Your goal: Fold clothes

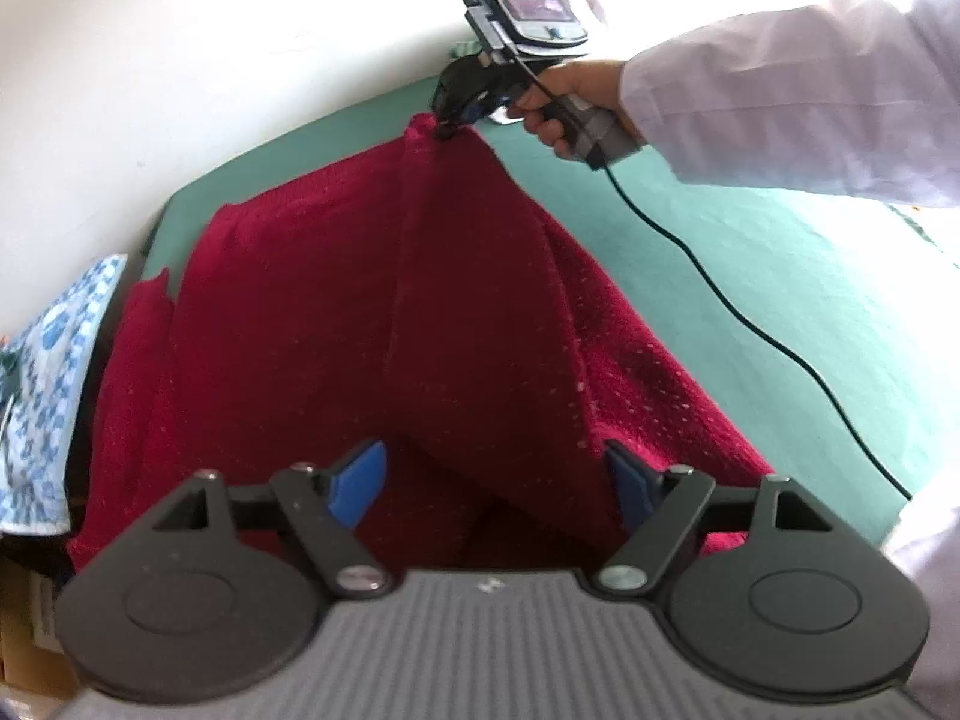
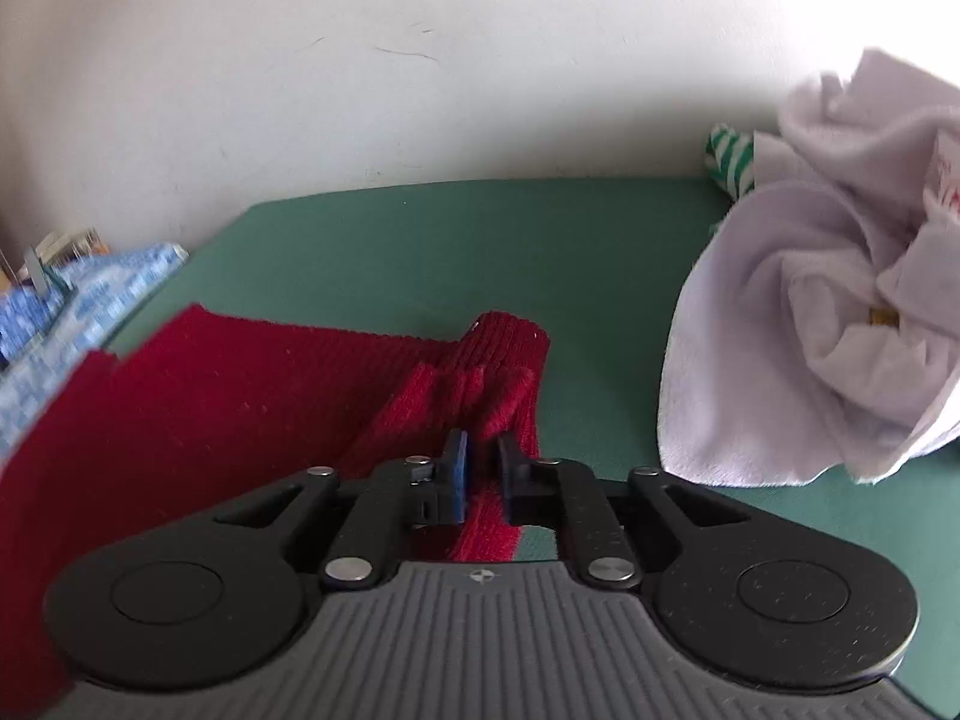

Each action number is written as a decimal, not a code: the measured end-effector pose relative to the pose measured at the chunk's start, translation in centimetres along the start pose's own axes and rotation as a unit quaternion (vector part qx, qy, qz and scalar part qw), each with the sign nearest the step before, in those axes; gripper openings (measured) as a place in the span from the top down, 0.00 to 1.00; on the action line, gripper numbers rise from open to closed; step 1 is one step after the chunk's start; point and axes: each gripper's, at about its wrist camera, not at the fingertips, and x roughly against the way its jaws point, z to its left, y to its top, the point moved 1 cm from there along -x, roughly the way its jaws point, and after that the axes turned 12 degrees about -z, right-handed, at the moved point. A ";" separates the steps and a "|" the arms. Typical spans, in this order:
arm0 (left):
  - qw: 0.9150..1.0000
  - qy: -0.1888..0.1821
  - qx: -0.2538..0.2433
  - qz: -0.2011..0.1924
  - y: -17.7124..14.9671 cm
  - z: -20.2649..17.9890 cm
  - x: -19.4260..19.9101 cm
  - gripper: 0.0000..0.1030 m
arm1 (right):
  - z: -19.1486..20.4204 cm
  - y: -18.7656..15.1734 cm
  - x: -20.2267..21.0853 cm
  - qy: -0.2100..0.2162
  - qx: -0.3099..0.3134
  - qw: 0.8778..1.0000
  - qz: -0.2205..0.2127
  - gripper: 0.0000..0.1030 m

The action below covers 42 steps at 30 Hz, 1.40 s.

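Note:
A dark red knitted sweater [image 1: 336, 324] lies on the green table [image 1: 750, 276], with one corner pulled up into a peak. In the left wrist view my right gripper [image 1: 445, 131], held by a hand with a white sleeve, pinches that raised corner. In the right wrist view the right gripper [image 2: 483, 461] is shut on the sweater's ribbed edge [image 2: 504, 348], and the rest of the sweater [image 2: 180, 396] slopes away to the left. My left gripper [image 1: 495, 477] stands open low over the near part of the sweater, its blue pads wide apart and holding nothing.
A crumpled white garment [image 2: 810, 348] lies on the table [image 2: 450, 240] to the right, with a green and white striped cloth [image 2: 729, 162] behind it. A blue patterned cloth [image 1: 54, 372] [image 2: 90, 288] lies off the table's left edge. A black cable [image 1: 750, 324] trails across the table. A white wall stands behind.

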 end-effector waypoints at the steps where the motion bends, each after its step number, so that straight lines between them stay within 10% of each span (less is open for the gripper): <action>1: 1.000 -0.018 -0.001 -0.002 0.3 0.2 0.5 0.20 | -0.2 0.1 -0.1 0.004 -0.007 1.000 0.003 0.87; 9: 0.994 -0.097 0.033 -0.036 2.3 1.8 2.6 0.16 | 0.5 0.2 -0.6 0.017 0.006 1.000 0.007 0.71; 17: 0.987 -0.147 0.048 0.042 -0.1 -3.1 -5.8 0.67 | 0.2 0.5 -0.3 0.017 -0.022 1.000 -0.014 0.92; 25: 0.993 -0.115 -0.001 0.034 -1.7 -5.9 -3.7 0.56 | -0.8 0.0 -2.2 0.015 -0.058 0.997 -0.038 0.97; 33: 0.995 -0.093 0.012 0.046 -1.7 -6.6 -2.9 0.55 | -0.8 2.5 0.4 0.123 -0.151 0.976 -0.100 0.97; 42: 0.994 -0.094 0.029 0.047 -1.3 -7.1 -3.3 0.40 | -3.4 0.2 -2.6 0.059 -0.153 0.985 -0.046 0.91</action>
